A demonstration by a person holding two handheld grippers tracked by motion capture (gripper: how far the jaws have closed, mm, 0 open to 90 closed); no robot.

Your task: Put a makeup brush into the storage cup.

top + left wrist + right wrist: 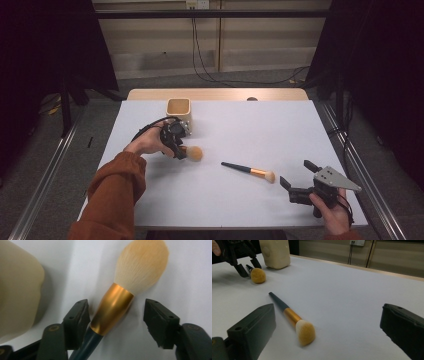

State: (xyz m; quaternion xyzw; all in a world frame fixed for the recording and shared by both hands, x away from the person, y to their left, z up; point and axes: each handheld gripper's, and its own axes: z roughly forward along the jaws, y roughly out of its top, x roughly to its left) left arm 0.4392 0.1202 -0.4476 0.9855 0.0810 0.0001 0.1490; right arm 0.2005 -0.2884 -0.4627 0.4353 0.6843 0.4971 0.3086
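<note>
No lettering, label, brand, number or sign can be read anywhere in these views: not on the brushes, the cream holder, the bench, or either gripper.

Left hand-held gripper (pixel 181 148) jaws apart, right hand-held gripper (pixel 296 174) wide open

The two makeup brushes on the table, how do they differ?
The big brush has a large rounded head, and its gold collar sits between the open fingers of the left gripper, near the cream cup. The small brush has a smaller, flatter head and lies free mid-table, ahead of the open right gripper, untouched. Both have dark handles, gold collars and pale orange bristles.
</note>
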